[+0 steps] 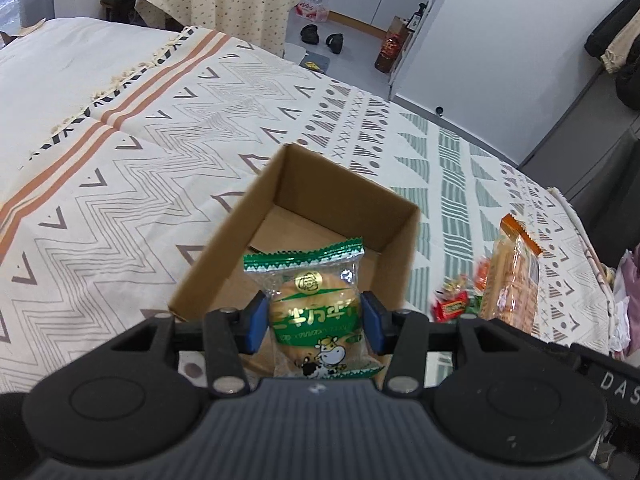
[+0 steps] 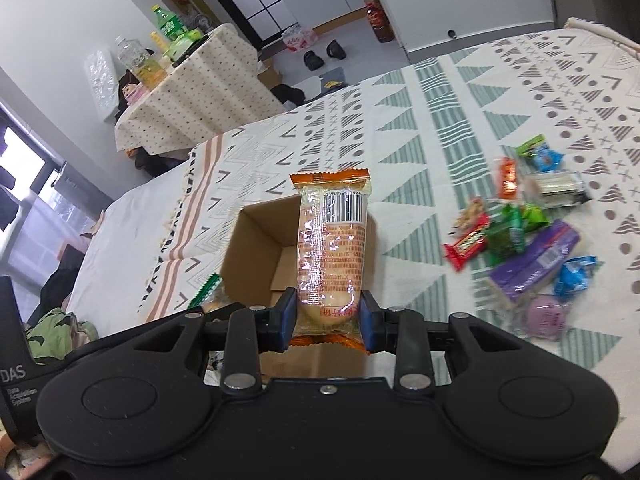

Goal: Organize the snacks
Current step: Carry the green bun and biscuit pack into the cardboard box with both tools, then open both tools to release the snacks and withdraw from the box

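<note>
Step in hand: carrying two snacks to the cardboard box (image 1: 344, 216) on the bed (image 1: 120, 152); both look close to the drop.

Left gripper (image 1: 316, 322): fingers (image 1: 256, 320) part-open, clamped on a green-wrapped cake (image 1: 316, 304). Box lies just beyond the fingertips.

Right gripper (image 2: 328, 320): fingers (image 2: 288, 318) narrower, gripping the lower end of an orange-sealed packet (image 2: 332, 248), which stands up past the fingertips, over the box mouth.

Remaining stock: loose snack pile (image 2: 528, 240) on the bed, well off to the right of the right fingers.

Next move, by judgement: bring each item over the opening, lower, then let go, one at a time to avoid crowding.
</note>
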### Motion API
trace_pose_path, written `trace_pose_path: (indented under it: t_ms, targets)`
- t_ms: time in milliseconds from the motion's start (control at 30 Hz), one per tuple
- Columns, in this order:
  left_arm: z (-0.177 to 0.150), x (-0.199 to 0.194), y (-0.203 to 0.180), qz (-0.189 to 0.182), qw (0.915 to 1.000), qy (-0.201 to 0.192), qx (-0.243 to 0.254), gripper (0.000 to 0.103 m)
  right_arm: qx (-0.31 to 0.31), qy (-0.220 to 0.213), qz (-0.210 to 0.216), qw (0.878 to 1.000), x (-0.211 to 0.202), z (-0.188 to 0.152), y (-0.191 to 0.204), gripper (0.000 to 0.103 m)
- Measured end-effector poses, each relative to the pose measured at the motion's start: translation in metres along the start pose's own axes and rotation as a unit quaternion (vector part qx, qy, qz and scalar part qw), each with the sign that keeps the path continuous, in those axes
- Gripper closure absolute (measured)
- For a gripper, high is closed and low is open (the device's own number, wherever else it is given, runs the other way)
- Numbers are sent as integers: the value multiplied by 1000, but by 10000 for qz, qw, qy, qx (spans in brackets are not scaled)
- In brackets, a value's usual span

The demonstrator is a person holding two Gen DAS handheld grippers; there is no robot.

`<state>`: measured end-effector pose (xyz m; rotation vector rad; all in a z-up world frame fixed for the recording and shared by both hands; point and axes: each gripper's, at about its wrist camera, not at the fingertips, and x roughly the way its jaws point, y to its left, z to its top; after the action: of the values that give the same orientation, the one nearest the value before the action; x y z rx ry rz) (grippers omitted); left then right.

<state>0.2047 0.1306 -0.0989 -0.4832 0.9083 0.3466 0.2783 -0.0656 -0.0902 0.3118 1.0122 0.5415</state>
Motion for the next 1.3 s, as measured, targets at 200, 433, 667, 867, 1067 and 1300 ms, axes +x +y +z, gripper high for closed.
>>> trace_pose_path:
  t_ms: [200,433,667,867,1067,1300]
  targets:
    - [11,14,16,111,9999,83,-50,55,-73,169,56,9998,23,0,20,71]
    - [20,30,32,224,9993,273,-142,55,-90,411,-12,9991,47,-2,36,71]
    - [27,31,45,225,9985,400,-283,49,-85,561,-123,9983,65,-5,44,71]
    - [33,21,53,317,9986,275,-329,41,-187,550,-89,9983,70,-7,54,60]
    - [32,14,56,430,9981,314,-294,29,-27,410,-167,9990,50,-7,47,40]
    - [24,-3,53,519,9984,122,-180,12,30,32,-635,9980,25,-16,40,20]
